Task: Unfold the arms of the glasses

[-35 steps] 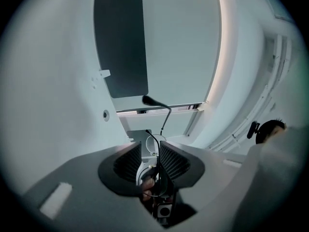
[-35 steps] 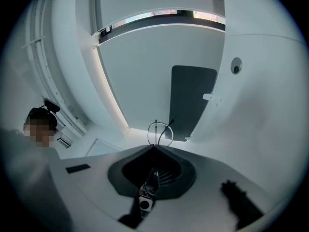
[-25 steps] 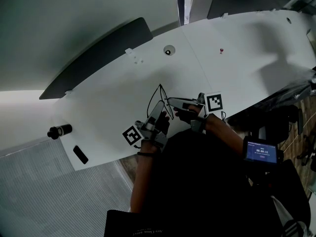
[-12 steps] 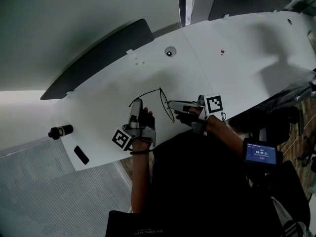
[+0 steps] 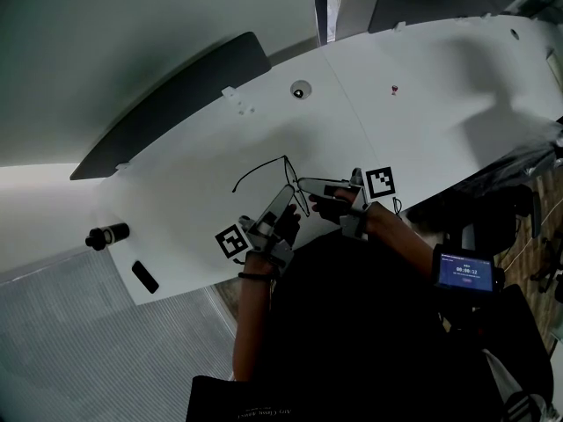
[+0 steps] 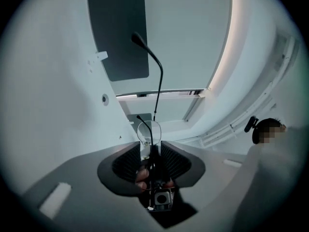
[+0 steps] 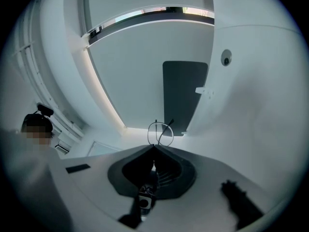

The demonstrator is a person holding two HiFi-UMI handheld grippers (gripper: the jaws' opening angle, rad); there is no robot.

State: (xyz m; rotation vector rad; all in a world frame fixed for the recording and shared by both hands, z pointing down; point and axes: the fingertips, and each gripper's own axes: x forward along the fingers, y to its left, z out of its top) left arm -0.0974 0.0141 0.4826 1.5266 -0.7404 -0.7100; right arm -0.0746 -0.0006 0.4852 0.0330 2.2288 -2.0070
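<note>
Glasses (image 5: 288, 181): over tabletop (image 5: 396, 121). My right tool (image 5: 305, 183) is clamped on them, steadying the frame. My left tool (image 5: 287, 192), jaws apart and just opening, straddles the second arm (image 6: 151, 146) without pinching, probably to swing it. First arm (image 5: 255, 169) is already out.

The person wears a dark top (image 5: 369, 323) and a dark band (image 5: 254, 275) at the left wrist, while the grey left gripper (image 5: 287, 192) and right gripper (image 5: 303, 183) each have black ribbed pads (image 6: 126, 161) and a white cube (image 5: 233, 242) with black square markers.
</note>
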